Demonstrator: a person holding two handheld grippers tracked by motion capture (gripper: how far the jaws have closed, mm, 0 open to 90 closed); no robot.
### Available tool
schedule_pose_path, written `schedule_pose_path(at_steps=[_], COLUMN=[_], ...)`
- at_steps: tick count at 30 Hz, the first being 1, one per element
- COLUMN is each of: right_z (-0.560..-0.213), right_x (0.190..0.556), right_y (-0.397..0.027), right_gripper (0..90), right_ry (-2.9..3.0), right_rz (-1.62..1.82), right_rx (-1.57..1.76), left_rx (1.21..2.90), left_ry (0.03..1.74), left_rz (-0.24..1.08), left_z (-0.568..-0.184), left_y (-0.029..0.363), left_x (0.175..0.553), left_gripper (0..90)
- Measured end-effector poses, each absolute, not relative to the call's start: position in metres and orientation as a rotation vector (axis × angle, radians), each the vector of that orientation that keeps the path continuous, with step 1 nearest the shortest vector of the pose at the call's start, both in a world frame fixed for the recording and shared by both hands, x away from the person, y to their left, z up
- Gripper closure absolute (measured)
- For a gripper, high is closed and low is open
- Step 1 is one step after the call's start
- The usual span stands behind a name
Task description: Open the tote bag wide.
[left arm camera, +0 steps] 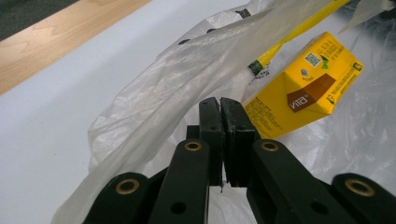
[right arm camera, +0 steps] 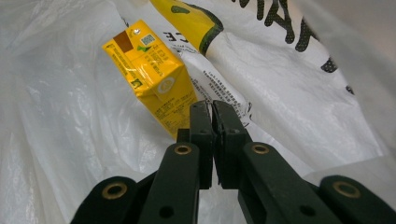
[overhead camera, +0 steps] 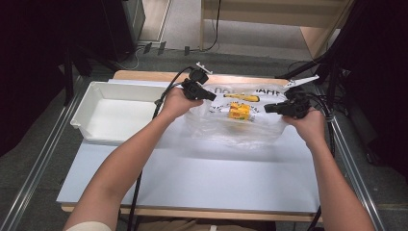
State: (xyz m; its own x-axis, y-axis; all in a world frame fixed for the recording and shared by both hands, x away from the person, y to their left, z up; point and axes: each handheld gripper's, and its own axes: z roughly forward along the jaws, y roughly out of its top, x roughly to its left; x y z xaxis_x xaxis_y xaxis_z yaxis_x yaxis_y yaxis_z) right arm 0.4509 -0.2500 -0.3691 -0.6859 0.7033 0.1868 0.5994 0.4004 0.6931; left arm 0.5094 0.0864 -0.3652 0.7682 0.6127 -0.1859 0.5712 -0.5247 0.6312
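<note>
Our left gripper (left arm camera: 219,105) has its jaws clenched on a fold of the thin translucent plastic bag (left arm camera: 154,88), and our right gripper (right arm camera: 212,109) has its jaws pinched together on the opposite edge of the same film; in both gripper views the pads meet with only a sliver of plastic between them. The bag lies on the pale blue-grey table (overhead camera: 192,178), spread between our hands, and inside it rests a small yellow drink carton (right arm camera: 152,74), tilted on its side.

We judge the film to be very light, soft and slippery: it will crumple, sag and slide out of a shallow pinch, so we should keep a gathered fold at the rim deep between the pads, one on each side of the mouth. The carton is the only real weight; it looks stiff but dentable, and will likely slide toward the lowest point if we tilt the bag.

The high view shows what the gripper views cannot: both hands at once, the left gripper (overhead camera: 197,89) and right gripper (overhead camera: 284,108) holding the bag (overhead camera: 240,132) apart, and an empty white plastic tray (overhead camera: 96,89) just left of it. The gripper views alone show the closed pads, the carton's brown label and the black lettering on the bag.
</note>
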Motion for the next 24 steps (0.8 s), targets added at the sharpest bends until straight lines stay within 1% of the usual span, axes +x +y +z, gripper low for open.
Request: schedule_pose_path(at_steps=[24], right_z=[-0.418], right_x=[0.451], right_y=[-0.258], right_gripper=[88.2], right_ry=[2.448], right_rz=[1.204], right_rx=[1.237], left_rx=[2.238], left_ry=[0.925], left_rz=[0.063], left_z=[-0.403], left_y=[0.083], left_x=[0.521], left_gripper=[88.2])
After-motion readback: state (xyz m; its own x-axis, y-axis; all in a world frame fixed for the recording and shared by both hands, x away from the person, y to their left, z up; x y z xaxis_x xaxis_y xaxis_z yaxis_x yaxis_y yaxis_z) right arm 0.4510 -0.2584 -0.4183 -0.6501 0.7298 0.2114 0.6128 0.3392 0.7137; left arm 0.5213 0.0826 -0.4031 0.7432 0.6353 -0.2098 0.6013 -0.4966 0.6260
